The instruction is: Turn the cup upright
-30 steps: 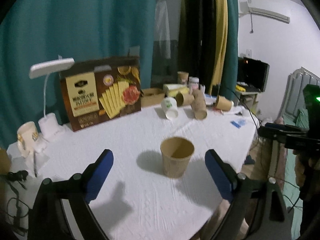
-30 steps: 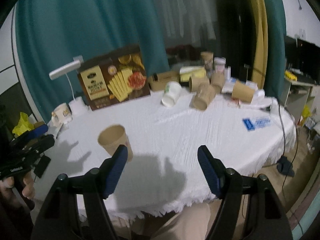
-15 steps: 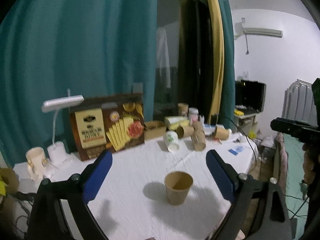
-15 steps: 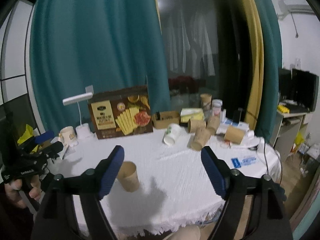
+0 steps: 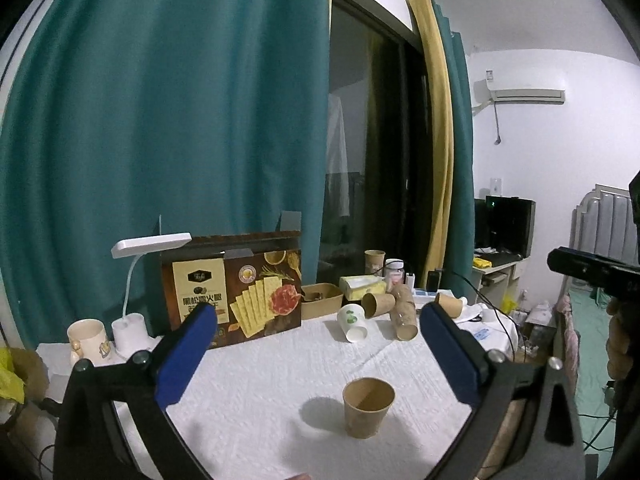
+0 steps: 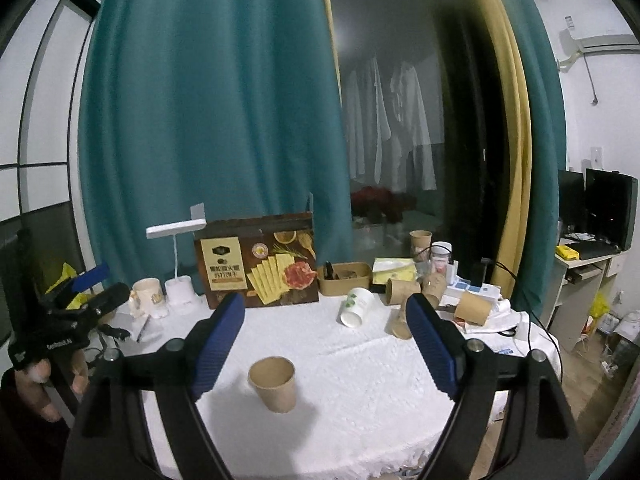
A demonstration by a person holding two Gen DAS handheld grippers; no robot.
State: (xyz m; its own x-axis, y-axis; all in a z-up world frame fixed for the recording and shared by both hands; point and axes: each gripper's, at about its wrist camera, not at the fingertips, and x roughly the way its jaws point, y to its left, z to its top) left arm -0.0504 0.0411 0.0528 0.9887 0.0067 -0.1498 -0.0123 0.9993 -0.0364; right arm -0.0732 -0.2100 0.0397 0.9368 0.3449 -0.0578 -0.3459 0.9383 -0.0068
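A brown paper cup [image 5: 367,407] stands upright, mouth up, alone on the white tablecloth [image 5: 260,380]; it also shows in the right wrist view [image 6: 275,383]. My left gripper [image 5: 318,326] is open and empty, held back and above the cup. My right gripper [image 6: 325,314] is open and empty, also back from the table, with the cup below its left finger [image 6: 218,338]. The left gripper also shows at the left edge of the right wrist view [image 6: 80,292], and the right gripper at the right edge of the left wrist view [image 5: 592,268].
At the table's far side stand a cracker box [image 5: 232,292], a white desk lamp [image 5: 132,320], a mug [image 5: 86,338], a white cup on its side [image 5: 352,320], several brown cups lying down [image 5: 402,312] and a small tray [image 5: 322,306]. Teal curtains [image 5: 160,120] hang behind.
Both grippers have pulled back and up from the table, so the cup looks smaller and lower in both views. The cup has stayed upright in place.
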